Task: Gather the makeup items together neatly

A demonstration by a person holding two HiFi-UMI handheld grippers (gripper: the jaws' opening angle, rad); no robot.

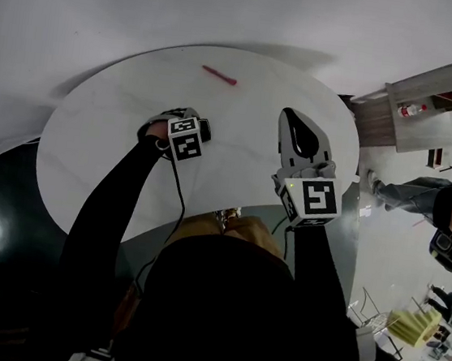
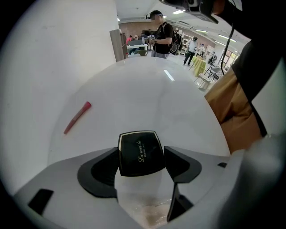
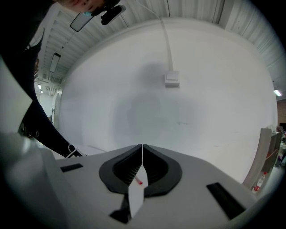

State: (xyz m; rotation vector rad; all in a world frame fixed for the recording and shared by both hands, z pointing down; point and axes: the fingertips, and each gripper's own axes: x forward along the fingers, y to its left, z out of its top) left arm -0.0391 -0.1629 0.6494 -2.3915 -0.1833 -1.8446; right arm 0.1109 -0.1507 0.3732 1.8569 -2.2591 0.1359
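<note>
A black square compact (image 2: 139, 154) with a gold rim sits between the jaws of my left gripper (image 2: 141, 152), which is shut on it just above the round white table (image 1: 100, 144). In the head view the left gripper (image 1: 199, 130) is over the table's middle. A thin red makeup stick (image 1: 219, 75) lies alone near the far edge and shows as the red stick (image 2: 77, 117) to the compact's left. My right gripper (image 1: 289, 118) hovers over the table's right side. In the right gripper view, the right gripper (image 3: 142, 147) faces the wall, shut and holding nothing.
The person's dark sleeves and torso fill the near side at the table's front edge (image 1: 205, 214). A grey cabinet (image 1: 432, 103) and a person (image 1: 450, 219) stand to the right. The white wall carries a socket (image 3: 172, 79).
</note>
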